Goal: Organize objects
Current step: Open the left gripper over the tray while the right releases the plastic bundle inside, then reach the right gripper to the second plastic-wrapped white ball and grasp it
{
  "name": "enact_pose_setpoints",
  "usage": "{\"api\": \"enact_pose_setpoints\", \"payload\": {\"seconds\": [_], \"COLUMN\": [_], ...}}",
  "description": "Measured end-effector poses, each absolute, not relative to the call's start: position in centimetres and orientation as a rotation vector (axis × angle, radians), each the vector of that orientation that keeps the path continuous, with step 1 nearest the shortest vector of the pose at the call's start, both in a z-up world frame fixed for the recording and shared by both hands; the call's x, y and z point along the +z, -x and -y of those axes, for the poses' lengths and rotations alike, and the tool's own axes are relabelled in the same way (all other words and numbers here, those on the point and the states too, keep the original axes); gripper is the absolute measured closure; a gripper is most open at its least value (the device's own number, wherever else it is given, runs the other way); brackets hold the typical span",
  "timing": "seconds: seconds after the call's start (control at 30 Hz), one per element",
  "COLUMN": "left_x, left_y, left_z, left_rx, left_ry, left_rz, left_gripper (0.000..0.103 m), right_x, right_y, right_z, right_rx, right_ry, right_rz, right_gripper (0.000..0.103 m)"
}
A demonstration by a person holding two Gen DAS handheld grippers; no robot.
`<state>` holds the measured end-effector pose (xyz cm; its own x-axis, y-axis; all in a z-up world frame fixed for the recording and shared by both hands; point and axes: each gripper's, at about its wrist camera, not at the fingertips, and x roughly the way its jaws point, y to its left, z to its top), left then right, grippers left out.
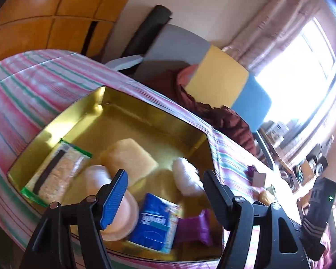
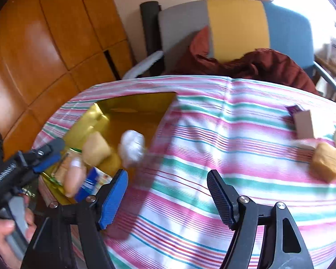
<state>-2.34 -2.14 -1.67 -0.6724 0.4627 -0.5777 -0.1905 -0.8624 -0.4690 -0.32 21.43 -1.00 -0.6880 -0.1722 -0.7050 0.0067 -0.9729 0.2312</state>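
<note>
We can read no text for certain: the blue packet (image 1: 155, 222) in the gold tin (image 1: 132, 103) bears white lettering too blurred to make out, and the white print along the left hand-held gripper (image 2: 46, 157) is illegible too.

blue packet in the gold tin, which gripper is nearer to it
Left. The left gripper hovers right over the blue packet; the right gripper is off beside the gold tin, above striped cloth.

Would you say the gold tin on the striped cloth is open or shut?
Open. The gold tin has no lid on; its inside shows, with the blue packet and the purple wrapper lying in it.
</note>
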Motion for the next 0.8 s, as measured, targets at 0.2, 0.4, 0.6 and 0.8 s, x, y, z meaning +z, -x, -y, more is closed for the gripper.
{"api": "enact_pose_setpoints", "payload": {"seconds": [0.2, 0.4, 0.6, 0.8], "left_x": [-0.8, -0.3, -0.4, -0.4], "left_y": [0.6, -2.2, -4.3, -5.0], "left_z": [-1.7, -5.9, -8.5, -8.9], "left_rx": [2.418, 2.292, 2.212, 2.222], "left_ry": [0.973, 0.924, 0.923, 0.942], "left_rz": [0.402, 0.256, 0.173, 0.15], "left_gripper": [0.033, 0.033, 0.033, 0.033], "right_x": [-2.7, -4.5, -4.3, -2.6], "right_y": [-1.3, -2.8, -2.7, 1.8], "right_z": [-25.2, -28.7, -33.1, -41.1], "right_rx": [-2.829, -2.859, -2.941, -3.072], "right_ry": [-1.28, -1.354, -1.332, -1.343], "right_rz": [0.337, 0.406, 0.325, 0.252], "right_gripper": [0.029, 0.028, 0.027, 0.024]}}
